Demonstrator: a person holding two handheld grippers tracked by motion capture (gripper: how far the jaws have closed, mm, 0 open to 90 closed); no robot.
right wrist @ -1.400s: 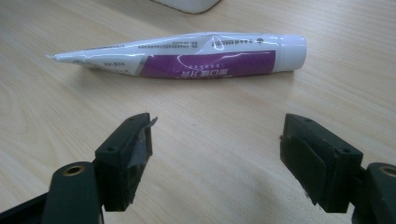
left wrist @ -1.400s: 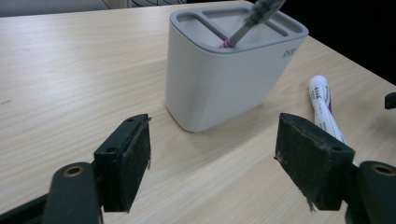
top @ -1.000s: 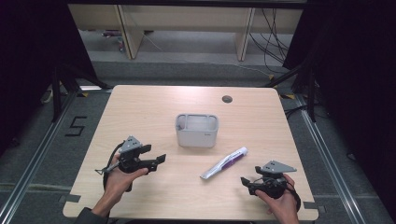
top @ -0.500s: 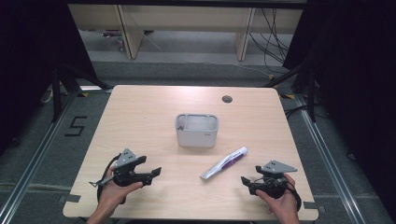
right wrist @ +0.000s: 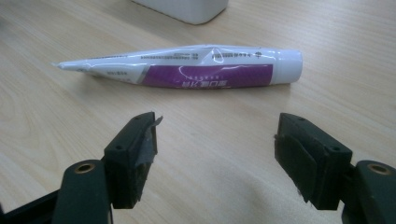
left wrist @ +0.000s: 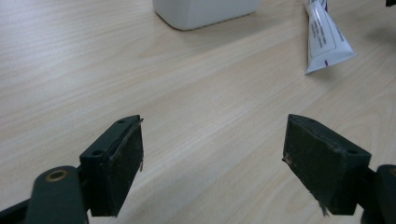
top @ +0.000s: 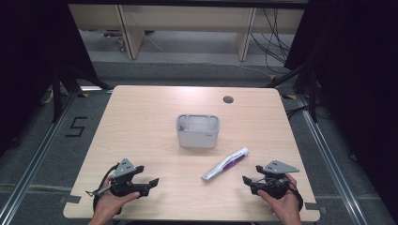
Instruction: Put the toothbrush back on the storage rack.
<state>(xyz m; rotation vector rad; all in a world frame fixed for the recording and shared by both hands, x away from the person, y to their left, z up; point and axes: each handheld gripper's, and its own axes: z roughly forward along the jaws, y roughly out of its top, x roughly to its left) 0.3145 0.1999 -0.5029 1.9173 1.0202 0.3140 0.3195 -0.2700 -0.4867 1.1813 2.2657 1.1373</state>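
The desk (top: 141,112) carries a white tub (top: 198,131) at its middle. Toward the near right corner lies the toothpaste tube (top: 225,163). Near it, the right gripper (top: 249,181), level, has been closing, nothing between. The left gripper (top: 151,183), near the front edge, gapes empty.

Light wood table (top: 141,122), rounded corners, with a round cable hole (top: 228,99) near its far right edge. Grey floor (top: 51,154) around it, marked with a black "5" (top: 76,127) on the left. Metal floor rails (top: 29,164) run along both sides. Behind the table stands a pale wood bench frame (top: 126,33), with loose black cables (top: 274,37) hanging at the right. Black curtains (top: 28,56) flank the left and right.
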